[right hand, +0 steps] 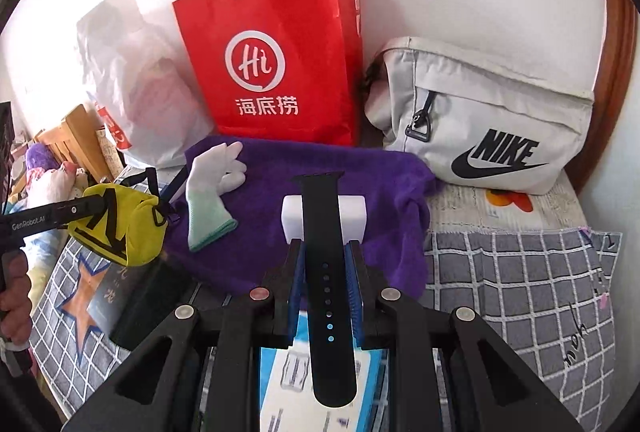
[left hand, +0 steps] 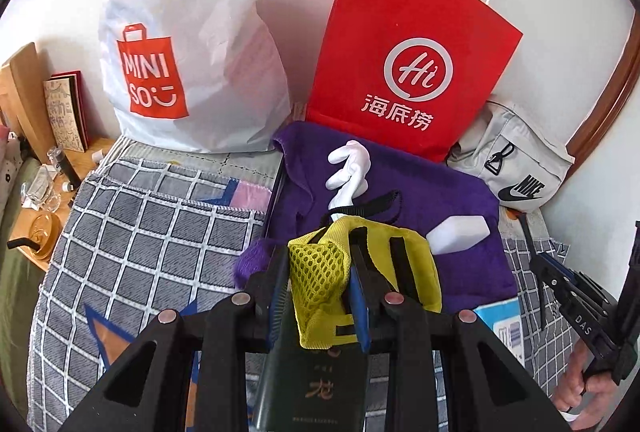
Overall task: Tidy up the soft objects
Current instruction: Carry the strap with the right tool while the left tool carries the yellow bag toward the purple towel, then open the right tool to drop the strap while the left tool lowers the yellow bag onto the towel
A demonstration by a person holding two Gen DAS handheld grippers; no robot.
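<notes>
grippers: left gripper (left hand: 320,272) is clamped on a yellow mesh pouch (left hand: 368,272) with black straps, held up off the bed; right gripper (right hand: 326,272) is squeezed tight on a black watch strap (right hand: 326,272), which stands up between its blue pads.
under the grippers: a dark green book (left hand: 316,384) lies below the pouch and a blue-and-white packet (right hand: 280,384) below the strap, both on the checked blanket (left hand: 140,232).
middle ground: a purple towel (right hand: 280,232) is spread on the blanket, with a white glove (right hand: 212,191) and a white foam block (right hand: 352,216) lying on it.
far: a white plastic shopping bag (left hand: 188,51), a red paper bag (left hand: 400,71) and a grey sling bag (right hand: 480,135) stand against the wall, just behind the towel.
progress: judged early; two soft things are in hand but in no bag yet, and glove, block and towel remain loose.
left view only: a wooden side table (left hand: 24,232) with small bottles, and the shopping bag's full logo.
right view only: the whole sling bag, a hand (right hand: 14,296) on the left gripper's handle, and plush toys at the far left edge.
</notes>
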